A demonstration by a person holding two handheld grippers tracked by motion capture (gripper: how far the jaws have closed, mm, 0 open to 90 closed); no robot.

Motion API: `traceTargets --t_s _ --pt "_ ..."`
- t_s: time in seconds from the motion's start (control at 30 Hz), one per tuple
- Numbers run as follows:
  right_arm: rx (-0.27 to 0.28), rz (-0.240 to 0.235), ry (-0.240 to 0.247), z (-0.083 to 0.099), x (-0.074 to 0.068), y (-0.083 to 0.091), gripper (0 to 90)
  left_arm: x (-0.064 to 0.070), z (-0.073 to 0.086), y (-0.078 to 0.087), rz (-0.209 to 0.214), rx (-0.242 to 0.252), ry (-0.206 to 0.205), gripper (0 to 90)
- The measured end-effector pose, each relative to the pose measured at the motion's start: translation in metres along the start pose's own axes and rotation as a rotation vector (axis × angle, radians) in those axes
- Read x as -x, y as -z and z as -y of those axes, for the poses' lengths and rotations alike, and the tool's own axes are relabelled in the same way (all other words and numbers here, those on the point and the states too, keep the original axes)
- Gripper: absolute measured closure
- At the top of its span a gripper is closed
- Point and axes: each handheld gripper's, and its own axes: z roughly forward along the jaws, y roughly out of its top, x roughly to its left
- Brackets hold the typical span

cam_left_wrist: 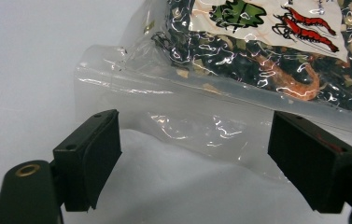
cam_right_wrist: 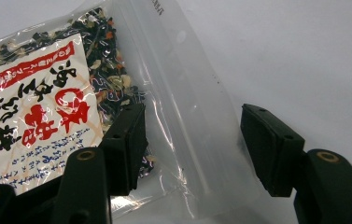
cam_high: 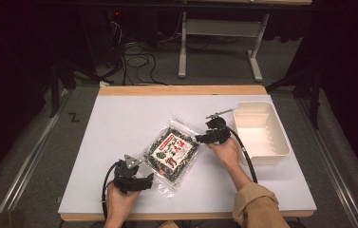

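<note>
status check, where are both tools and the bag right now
Left tool open at the clear end of the bag. Right tool open over its opposite clear edge. Bag flat on the table, nothing in the way.

One clear packet [cam_high: 173, 152] of dried food lies near the middle of the table [cam_high: 119, 123]. One white tub [cam_high: 261, 133] sits at the right edge, with one thin tool [cam_high: 219, 113] (perhaps a pen) beside it. Two grippers: left [cam_high: 144, 179], right [cam_high: 201, 138].
</note>
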Motion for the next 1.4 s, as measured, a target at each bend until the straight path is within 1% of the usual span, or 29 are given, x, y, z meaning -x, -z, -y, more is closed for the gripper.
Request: traceTargets --t_s 0.03,0.1,0.17,0.2,0.23,0.27,0.37,0.4,0.43,0.47,0.53,0.57,0.77,0.9,0.93,1.0,1.07,1.1,1.13,1.27,1.4 --pt "-0.008 0.001 0.005 0.0 0.0 -0.002 44.1 0.001 0.0 0.0 -0.001 0.003 0.001 18.1" --pt "-0.025 0.001 0.01 0.002 0.001 -0.005 45.8 0.002 0.0 0.0 0.005 0.001 -0.012 18.6" --pt "-0.03 -0.021 -0.007 0.003 0.002 -0.006 48.2 0.003 0.0 0.0 0.007 -0.001 -0.014 18.9" --pt "-0.03 -0.021 -0.007 0.003 0.002 -0.006 48.2 0.003 0.001 -0.001 0.008 -0.003 -0.016 18.9" --pt "-0.042 -0.05 -0.014 0.003 0.003 -0.006 51.2 0.004 0.001 -0.001 0.008 -0.005 -0.017 18.9" --pt "-0.045 -0.051 -0.014 0.003 0.002 -0.006 53.0 0.003 0.001 -0.001 0.009 -0.006 -0.016 19.0" --pt "-0.053 -0.055 0.002 0.003 0.0 -0.004 59.0 0.003 0.001 0.0 0.008 -0.003 -0.016 19.2" --pt "-0.056 -0.054 0.013 0.003 0.0 -0.003 62.6 0.004 0.001 -0.001 0.007 -0.004 -0.016 19.3" --pt "-0.052 -0.053 0.011 0.003 -0.001 -0.001 68.6 0.004 0.001 -0.001 0.003 -0.004 -0.019 19.4" --pt "-0.054 -0.038 0.039 0.003 -0.001 0.0 71.4 0.004 0.001 -0.001 0.004 -0.003 -0.019 19.5" --pt "-0.059 -0.044 0.047 0.004 -0.002 0.002 77.2 0.004 0.001 -0.001 0.007 -0.006 -0.02 19.5" --pt "-0.056 -0.044 0.059 0.004 -0.003 0.003 79.8 0.004 0.001 -0.001 0.007 -0.006 -0.019 19.5" --pt "-0.069 -0.029 0.11 0.005 -0.009 0.005 88.3 0.003 0.002 -0.001 0.011 -0.014 -0.017 19.4" --pt "-0.068 -0.021 0.131 0.007 -0.011 0.007 89.2 0.003 0.003 0.0 0.012 -0.012 -0.019 19.5" --pt "-0.073 -0.019 0.127 0.007 -0.011 0.008 89.3 0.002 0.003 0.0 0.013 -0.012 -0.02 19.5" --pt "-0.062 -0.023 0.125 0.008 -0.011 0.009 89.3 0.002 0.003 0.0 0.013 -0.009 -0.016 19.5" --pt "-0.055 -0.039 0.116 0.01 -0.01 0.01 89.4 0.001 0.004 0.001 0.015 -0.011 -0.011 19.4" --pt "-0.055 -0.039 0.116 0.01 -0.01 0.01 89.4 0.001 0.004 0.001 0.015 -0.011 -0.011 19.4" --pt "-0.055 -0.052 0.118 0.011 -0.009 0.013 89.5 0.001 0.004 0.001 0.014 -0.013 -0.016 19.4" --pt "-0.045 -0.06 0.133 0.011 -0.009 0.019 89.7 0.002 0.004 0.0 0.01 -0.012 -0.014 19.5" --pt "-0.04 -0.078 0.137 0.012 -0.008 0.027 89.7 0.001 0.005 0.0 0.018 -0.014 -0.004 19.5"
